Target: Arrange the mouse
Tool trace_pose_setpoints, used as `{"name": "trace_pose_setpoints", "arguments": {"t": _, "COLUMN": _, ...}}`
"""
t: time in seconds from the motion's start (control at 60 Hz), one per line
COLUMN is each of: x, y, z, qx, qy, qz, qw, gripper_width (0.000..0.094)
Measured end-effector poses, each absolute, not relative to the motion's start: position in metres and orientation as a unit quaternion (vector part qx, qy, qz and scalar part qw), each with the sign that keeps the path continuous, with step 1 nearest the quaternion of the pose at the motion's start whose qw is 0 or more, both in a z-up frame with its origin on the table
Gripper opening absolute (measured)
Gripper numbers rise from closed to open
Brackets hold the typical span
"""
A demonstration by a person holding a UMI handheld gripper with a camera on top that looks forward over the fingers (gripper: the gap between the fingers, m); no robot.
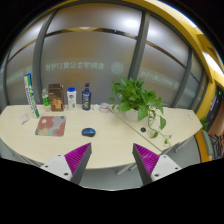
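My tongs (113,160) are open and empty, held back from the desk (110,142). The mouse (89,132) lies well beyond the fingers, just beside the mousepad (51,125). It is probably light, rigid and smooth-shelled; grip across its flanks. Clear desk surrounds it; the plant (140,103) crowds one side, bottles (71,97) stand behind.

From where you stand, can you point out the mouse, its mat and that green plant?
mouse (89,132), gripper view, the middle of its dark blue top.
mouse mat (51,125), gripper view, the centre of its patterned face.
potted plant (136,98), gripper view, the leafy middle.
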State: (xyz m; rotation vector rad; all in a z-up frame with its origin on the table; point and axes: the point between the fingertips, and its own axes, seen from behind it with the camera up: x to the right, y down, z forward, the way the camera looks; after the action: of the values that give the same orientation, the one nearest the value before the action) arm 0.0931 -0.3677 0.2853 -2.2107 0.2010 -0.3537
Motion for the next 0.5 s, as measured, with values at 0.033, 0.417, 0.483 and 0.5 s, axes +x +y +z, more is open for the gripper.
{"name": "trace_pose_setpoints", "arguments": {"t": 0.033, "x": 0.091, "y": -0.368, "z": 0.282, "qx": -0.889, "qy": 0.080, "qz": -0.137, "qw": 0.430, "gripper_width": 0.0854}}
{"name": "trace_pose_setpoints", "arguments": {"t": 0.417, "x": 0.052, "y": -0.313, "z": 0.149, "qx": -0.912, "qy": 0.039, "qz": -0.080, "qw": 0.399, "gripper_width": 0.0855}}
{"name": "trace_pose_setpoints", "arguments": {"t": 0.483, "x": 0.047, "y": -0.285, "z": 0.123, "qx": -0.911, "qy": 0.018, "qz": -0.075, "qw": 0.404, "gripper_width": 0.0857}}
{"name": "trace_pose_setpoints", "arguments": {"t": 0.5, "x": 0.046, "y": -0.275, "z": 0.118, "qx": -0.910, "qy": 0.013, "qz": -0.073, "qw": 0.409, "gripper_width": 0.0854}}
